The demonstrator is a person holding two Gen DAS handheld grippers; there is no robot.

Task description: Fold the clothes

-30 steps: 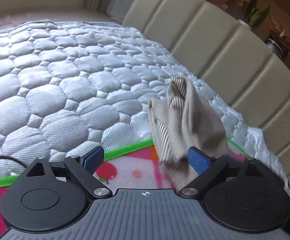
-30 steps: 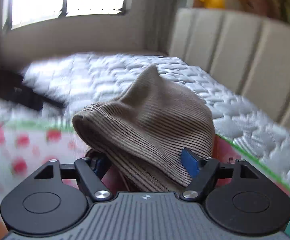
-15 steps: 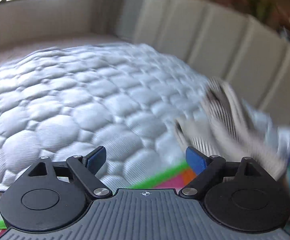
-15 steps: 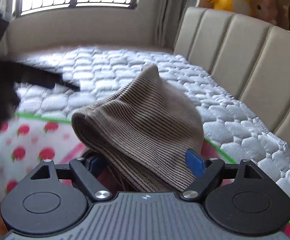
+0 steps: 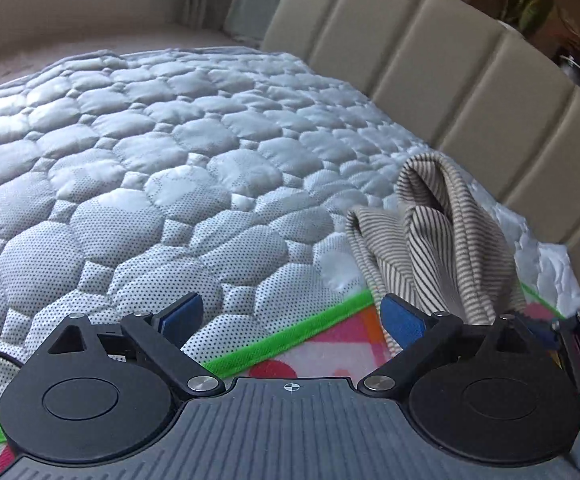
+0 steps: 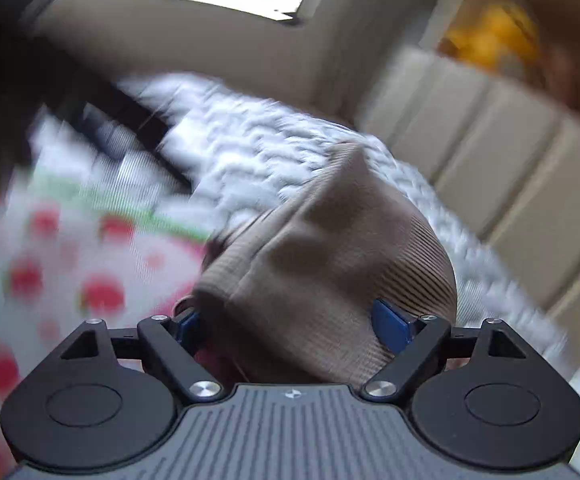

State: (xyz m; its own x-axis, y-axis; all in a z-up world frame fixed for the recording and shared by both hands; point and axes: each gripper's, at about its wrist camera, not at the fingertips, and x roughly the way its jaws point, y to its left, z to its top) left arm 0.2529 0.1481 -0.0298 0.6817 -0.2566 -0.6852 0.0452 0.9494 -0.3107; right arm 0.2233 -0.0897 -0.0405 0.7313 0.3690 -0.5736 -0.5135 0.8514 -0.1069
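Quilted mattress (image 5: 161,168); left tongs (image 5: 294,316) spread, empty; right tongs (image 6: 290,322) wide, ribbed striped garment (image 6: 330,264) bunched between.

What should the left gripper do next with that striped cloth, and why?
Probably bring the open left gripper rightward to pinch a free edge of the striped cloth: it holds nothing, while the cloth hangs bunched at the right gripper.

Right hand-held gripper (image 6: 292,322) newly tilted, blurred.
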